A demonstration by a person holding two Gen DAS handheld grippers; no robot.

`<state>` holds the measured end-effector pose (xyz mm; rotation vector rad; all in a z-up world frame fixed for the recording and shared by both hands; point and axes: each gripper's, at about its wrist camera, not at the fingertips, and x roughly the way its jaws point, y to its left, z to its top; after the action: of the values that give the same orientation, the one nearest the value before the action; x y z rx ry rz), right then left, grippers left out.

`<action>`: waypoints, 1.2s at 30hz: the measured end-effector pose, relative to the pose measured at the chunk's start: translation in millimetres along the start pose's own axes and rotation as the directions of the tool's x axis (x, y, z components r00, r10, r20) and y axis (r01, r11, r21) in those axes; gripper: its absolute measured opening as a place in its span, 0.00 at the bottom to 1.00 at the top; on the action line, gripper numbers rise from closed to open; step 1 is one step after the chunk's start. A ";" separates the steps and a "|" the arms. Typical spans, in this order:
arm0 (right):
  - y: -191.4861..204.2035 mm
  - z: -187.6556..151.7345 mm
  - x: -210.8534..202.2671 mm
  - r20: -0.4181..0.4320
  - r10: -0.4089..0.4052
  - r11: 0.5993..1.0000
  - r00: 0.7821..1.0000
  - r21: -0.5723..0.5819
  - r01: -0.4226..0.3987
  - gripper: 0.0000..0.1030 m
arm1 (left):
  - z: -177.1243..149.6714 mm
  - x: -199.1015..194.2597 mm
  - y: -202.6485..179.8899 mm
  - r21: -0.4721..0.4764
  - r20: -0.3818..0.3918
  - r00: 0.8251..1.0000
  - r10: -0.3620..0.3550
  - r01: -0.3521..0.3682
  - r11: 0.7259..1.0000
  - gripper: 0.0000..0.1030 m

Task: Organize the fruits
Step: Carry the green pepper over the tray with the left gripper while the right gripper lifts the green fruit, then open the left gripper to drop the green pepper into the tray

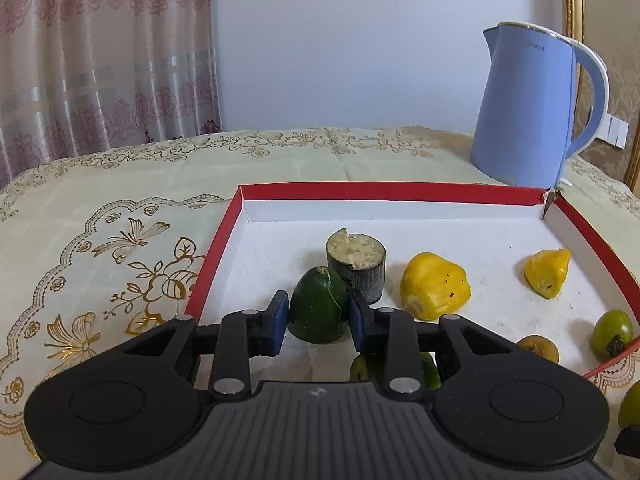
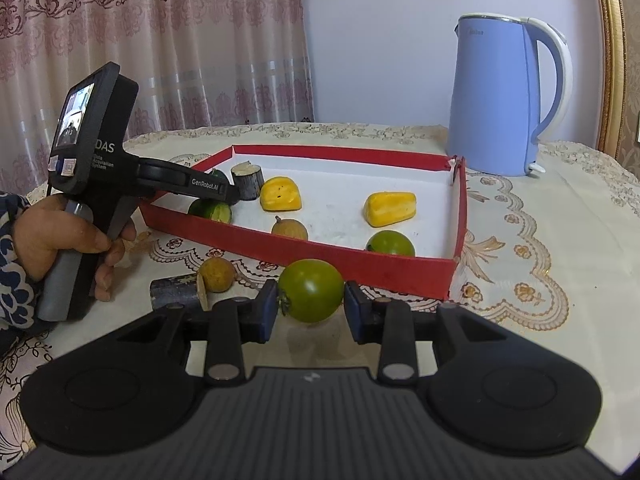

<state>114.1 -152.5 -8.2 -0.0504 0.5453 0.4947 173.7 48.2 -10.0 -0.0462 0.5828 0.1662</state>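
The left gripper (image 1: 318,316) reaches over the near-left part of the red-rimmed tray (image 1: 384,191), its blue pads on either side of a dark green fruit half (image 1: 318,306); the pads sit at the fruit's flanks, but whether they press it or merely bracket it I cannot tell. Just behind that half in the tray stands a short dark cylinder piece with a pale cut top (image 1: 356,262). To its right in the tray lie a yellow fruit chunk (image 1: 434,286) and, farther right, a second yellow chunk (image 1: 548,272). A green tomato (image 1: 612,334) and a small brown round fruit (image 1: 538,348) sit by the tray's near wall.

The right gripper (image 2: 310,308) hovers outside the tray, in front of its near wall, jaws spread around a second green tomato (image 2: 311,296) on the tablecloth (image 2: 540,248), with a narrow gap visible at each side. Left of that tomato, also outside the tray, rest a brown round fruit (image 2: 217,274) and a dark cylinder lying on its side (image 2: 176,290). Beyond the tray's far right corner stands a blue electric kettle (image 2: 496,96).
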 end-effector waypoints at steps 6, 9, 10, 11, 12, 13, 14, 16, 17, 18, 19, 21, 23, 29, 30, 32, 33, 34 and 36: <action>1.7 0.4 0.9 -0.004 -0.013 1.000 1.000 -0.012 0.012 0.32 | -0.8 0.8 3.7 -0.027 0.003 1.000 -0.016 0.016 1.000 0.30; 4.2 0.3 1.9 -0.010 -0.022 0.999 1.000 -0.023 0.021 0.32 | -1.0 1.2 4.7 -0.033 0.003 1.000 -0.021 0.021 0.999 0.30; 4.8 0.1 2.1 -0.010 -0.026 0.999 1.000 -0.027 0.026 0.32 | -0.9 1.4 4.8 -0.035 0.003 1.000 -0.022 0.022 0.999 0.30; 5.4 -0.1 2.2 -0.010 -0.030 0.999 0.999 -0.031 0.030 0.32 | -0.8 1.2 5.0 -0.036 0.004 1.000 -0.023 0.023 0.999 0.30; 5.8 -0.2 2.3 -0.011 -0.035 0.999 0.999 -0.034 0.034 0.32 | -0.8 1.2 5.0 -0.037 0.004 1.000 -0.023 0.024 0.999 0.30; 6.3 -0.3 2.5 -0.013 -0.038 0.999 0.999 -0.036 0.038 0.32 | -0.8 1.2 5.0 -0.036 0.004 1.000 -0.024 0.024 0.999 0.30; 6.7 -0.4 2.8 -0.015 -0.041 0.998 0.999 -0.039 0.041 0.32 | -0.9 1.3 5.0 -0.037 0.004 1.000 -0.024 0.024 0.999 0.30; 7.0 -0.5 3.8 -0.021 -0.045 0.998 0.999 -0.044 0.044 0.32 | -0.8 1.5 5.7 -0.038 0.003 1.000 -0.027 0.027 0.999 0.30; 7.3 -0.6 4.1 -0.023 -0.047 0.998 0.999 -0.046 0.046 0.32 | -0.9 1.2 5.9 -0.038 0.003 1.000 -0.028 0.028 0.999 0.30; 7.1 -0.7 4.3 -0.026 -0.049 0.998 0.998 -0.047 0.047 0.32 | -0.8 1.1 5.9 -0.039 0.003 1.000 -0.030 0.030 0.999 0.30; 7.3 -0.7 4.8 -0.030 -0.050 0.998 0.998 -0.048 0.048 0.32 | -0.9 0.9 6.0 -0.039 0.003 1.000 -0.031 0.031 0.999 0.30; 8.1 -0.9 5.4 -0.034 -0.055 0.997 0.998 -0.051 0.053 0.32 | -0.7 0.5 5.8 -0.039 0.002 0.999 -0.035 0.035 0.999 0.30; 8.0 -0.6 5.3 -0.035 -0.056 0.997 0.998 -0.051 0.055 0.32 | -0.5 0.0 5.7 -0.039 0.002 0.999 -0.040 0.040 0.998 0.30; 11.7 2.4 1.2 -0.024 -0.074 0.994 0.997 -0.078 0.072 0.32 | 0.6 -5.7 7.1 -0.050 0.018 0.998 -0.068 0.069 0.996 0.59; 12.5 4.6 0.8 -0.025 -0.076 0.994 0.997 -0.086 0.074 0.32 | 1.1 -9.1 7.3 -0.053 0.035 0.997 -0.063 0.065 0.996 0.76; 13.0 13.0 -0.2 -0.018 -0.083 0.991 0.996 -0.103 0.081 0.32 | 2.3 -16.1 8.6 -0.062 0.071 0.996 -0.062 0.066 0.996 0.84; 12.7 18.2 -0.6 -0.011 -0.087 0.990 0.996 -0.110 0.086 0.32 | 3.1 -18.7 9.5 -0.067 0.081 0.994 -0.071 0.077 0.995 0.84; 11.9 23.7 -0.8 -0.002 -0.093 0.989 0.996 -0.114 0.092 0.32 | 3.7 -20.5 9.8 -0.070 0.086 0.993 -0.079 0.086 0.994 0.84; 8.1 37.1 2.0 0.009 -0.106 0.987 0.994 -0.123 0.106 0.32 | 4.8 -21.9 9.9 -0.071 0.090 0.993 -0.083 0.089 0.993 0.84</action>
<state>129.8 -138.1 23.3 -0.1964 0.5063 0.4245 156.7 55.3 6.1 -0.1364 0.4868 0.1057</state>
